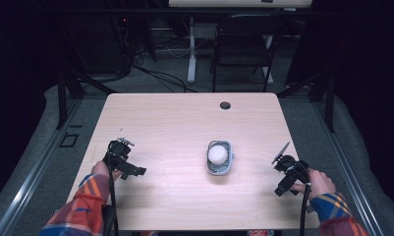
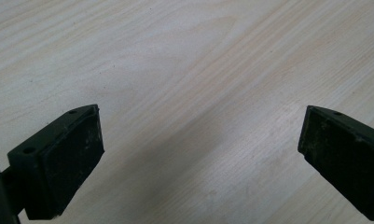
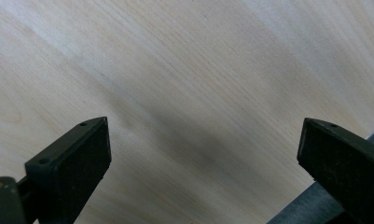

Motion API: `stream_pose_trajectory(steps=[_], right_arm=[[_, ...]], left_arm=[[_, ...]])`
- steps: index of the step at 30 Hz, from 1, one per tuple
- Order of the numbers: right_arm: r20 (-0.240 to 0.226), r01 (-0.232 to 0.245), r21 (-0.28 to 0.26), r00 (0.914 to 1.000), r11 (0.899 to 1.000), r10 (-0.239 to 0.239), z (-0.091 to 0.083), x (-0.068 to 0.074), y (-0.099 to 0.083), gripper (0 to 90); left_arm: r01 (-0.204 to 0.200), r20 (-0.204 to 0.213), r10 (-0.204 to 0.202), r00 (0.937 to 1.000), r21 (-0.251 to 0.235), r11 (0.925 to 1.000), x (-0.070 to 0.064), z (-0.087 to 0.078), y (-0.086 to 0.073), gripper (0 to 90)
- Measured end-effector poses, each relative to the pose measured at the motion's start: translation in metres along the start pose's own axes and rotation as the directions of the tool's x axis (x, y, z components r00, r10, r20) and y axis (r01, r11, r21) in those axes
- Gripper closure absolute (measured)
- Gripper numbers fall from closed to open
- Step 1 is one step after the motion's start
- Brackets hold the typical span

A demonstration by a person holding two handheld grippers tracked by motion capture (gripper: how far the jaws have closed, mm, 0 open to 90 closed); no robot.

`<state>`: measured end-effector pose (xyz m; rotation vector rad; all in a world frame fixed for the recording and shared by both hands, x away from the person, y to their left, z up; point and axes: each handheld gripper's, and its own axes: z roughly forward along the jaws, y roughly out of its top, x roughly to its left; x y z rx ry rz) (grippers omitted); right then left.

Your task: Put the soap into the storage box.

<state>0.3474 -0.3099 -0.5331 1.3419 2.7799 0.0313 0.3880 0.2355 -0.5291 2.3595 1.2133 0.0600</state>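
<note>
Now the left gripper (image 1: 120,151) hovers over the left side of the wooden table (image 1: 170,123), its jaws wide apart and holding nothing. Similarly, the right gripper (image 1: 283,160) is near the table's right edge, jaws also wide apart and empty. Between them, a white ball (image 1: 217,154) sits in a small grey container (image 1: 219,169).

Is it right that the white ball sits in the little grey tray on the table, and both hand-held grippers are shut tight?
Not quite. The white ball does sit in the grey tray, but both hand-held grippers are open: the left gripper view and the right gripper view show their jaws wide apart over bare table.
</note>
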Motion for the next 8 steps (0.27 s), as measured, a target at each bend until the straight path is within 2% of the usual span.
stream_pose_trajectory(steps=[2,4,5,6,7,8], right_arm=[[-0.005,0.020,0.034,0.9998,0.999,-0.020,-0.0035,-0.0027,-0.0006,2.6],[0.005,0.007,0.027,1.0000,1.000,-0.007,-0.0022,-0.0021,-0.0022,2.7],[0.000,0.010,0.020,1.0000,1.000,-0.010,-0.0014,-0.0027,-0.0028,2.7],[-0.016,-0.038,-0.039,0.9992,0.999,0.037,0.0031,-0.0005,-0.0053,2.7],[-0.012,-0.030,-0.028,0.9995,0.999,0.030,0.0027,-0.0011,-0.0046,2.7],[0.005,0.010,0.008,0.9999,1.000,-0.010,0.0003,-0.0033,-0.0029,2.8]], left_arm=[[0.002,0.001,-0.002,1.0000,0.000,1.0000,-0.0002,0.0001,0.0001,0.0],[0.001,0.003,-0.001,1.0000,-0.001,1.0000,-0.0005,0.0003,0.0002,0.0],[0.001,0.002,-0.001,1.0000,-0.001,1.0000,-0.0008,0.0002,0.0004,0.0],[0.001,0.002,-0.001,1.0000,0.001,1.0000,-0.0010,0.0001,0.0005,0.0],[0.000,0.002,0.000,1.0000,0.002,1.0000,-0.0010,0.0001,0.0005,0.0],[0.000,0.002,0.000,1.0000,0.001,1.0000,-0.0011,0.0002,0.0006,0.0]])
